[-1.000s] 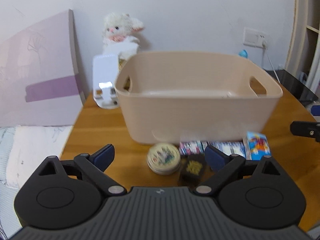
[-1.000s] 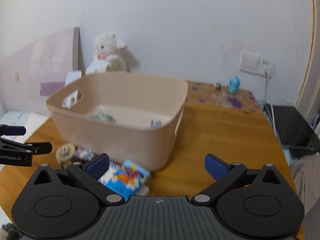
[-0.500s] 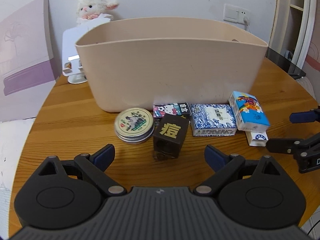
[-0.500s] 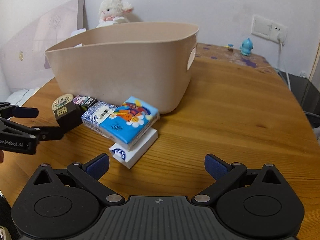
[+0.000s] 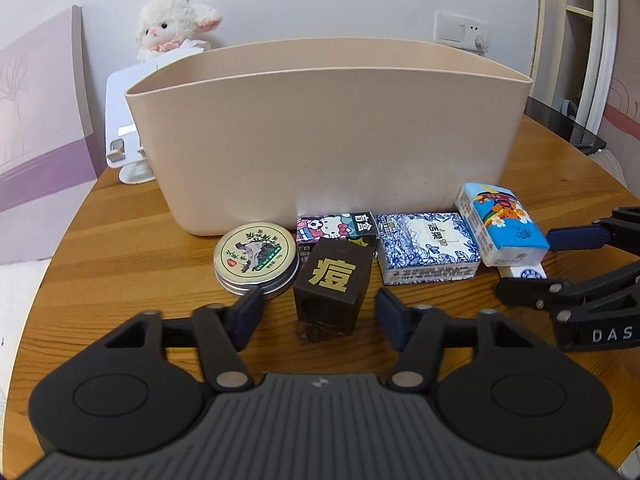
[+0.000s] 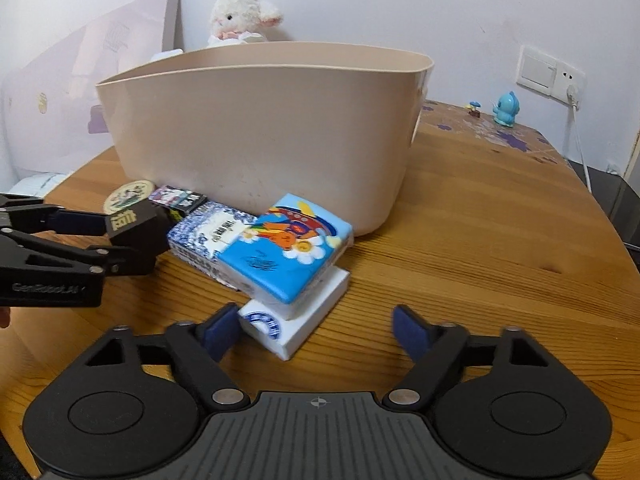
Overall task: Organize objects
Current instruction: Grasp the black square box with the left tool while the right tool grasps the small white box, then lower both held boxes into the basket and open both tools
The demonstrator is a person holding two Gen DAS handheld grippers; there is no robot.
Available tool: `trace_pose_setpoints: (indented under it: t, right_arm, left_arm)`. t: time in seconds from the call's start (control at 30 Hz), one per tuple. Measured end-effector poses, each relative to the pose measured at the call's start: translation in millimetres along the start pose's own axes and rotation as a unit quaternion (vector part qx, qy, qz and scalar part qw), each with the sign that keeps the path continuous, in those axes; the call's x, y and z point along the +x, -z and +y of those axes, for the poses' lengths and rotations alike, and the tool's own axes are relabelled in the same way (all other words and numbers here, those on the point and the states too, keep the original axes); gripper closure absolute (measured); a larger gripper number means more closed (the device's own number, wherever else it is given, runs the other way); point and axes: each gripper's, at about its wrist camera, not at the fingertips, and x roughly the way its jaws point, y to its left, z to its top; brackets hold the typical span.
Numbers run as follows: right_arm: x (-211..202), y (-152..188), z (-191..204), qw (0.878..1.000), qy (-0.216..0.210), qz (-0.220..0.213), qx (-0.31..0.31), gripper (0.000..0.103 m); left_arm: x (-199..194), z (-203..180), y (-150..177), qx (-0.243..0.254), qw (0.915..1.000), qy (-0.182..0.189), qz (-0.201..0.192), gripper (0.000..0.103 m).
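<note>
A beige bin (image 5: 320, 132) stands on the round wooden table (image 5: 120, 248). In front of it lie a round tin (image 5: 256, 256), a cartoon card box (image 5: 338, 227), a dark block with a gold character (image 5: 332, 286), a blue-and-white tissue pack (image 5: 428, 246), a colourful tissue pack (image 5: 502, 222) and under it a white box (image 6: 296, 320). My left gripper (image 5: 318, 314) is open, its fingers on either side of the dark block, not touching. My right gripper (image 6: 316, 330) is open around the white box and colourful pack (image 6: 288, 252).
A plush lamb (image 5: 174, 26) and a white stand (image 5: 126, 140) sit behind the bin. A purple board (image 5: 36, 120) leans at the left. A blue figurine (image 6: 505, 109) stands near the wall socket (image 6: 548, 72). A cable (image 6: 578, 140) hangs down.
Both grippers dropped from above the bin to table level and moved forward. The left now brackets the dark block with narrower fingers. The right now reaches the white box.
</note>
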Motion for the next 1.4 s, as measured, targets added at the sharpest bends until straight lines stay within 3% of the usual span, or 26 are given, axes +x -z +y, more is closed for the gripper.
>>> trace_pose_setpoints:
  t: [0.03,0.07,0.1,0.3,0.87,1.4]
  right_arm:
    - [-2,0,0,1.0,-0.001,-0.002,-0.003,0.047]
    - [-4,0,0,1.0,-0.004,-0.002,-0.005,0.055]
    - [-6,0,1,1.0,-0.004,-0.001,-0.006,0.062]
    - [-12,1,-7,1.0,-0.006,0.008,0.001,0.072]
    - [-56,0,-20,1.0,-0.014,-0.014,0.014,0.075]
    - [-105,-49,-28,0.994,-0.024,-0.104,0.03,0.075]
  left_arm:
    - [0,0,0,-0.001,1.0,0.008,0.001,0.06]
    - [1,0,-1,-0.004,0.9998,0.017,0.006,0.065]
    - [1,0,-1,-0.007,0.9997,0.023,0.008,0.065]
    - [1,-8,0,-0.001,0.9996,0.026,0.005,0.069]
    - [-30,-1,3,-0.007,0.9998,0.015,-0.006,0.07]
    - [-103,12,-43,0.008,0.9956,0.007,-0.093,0.07]
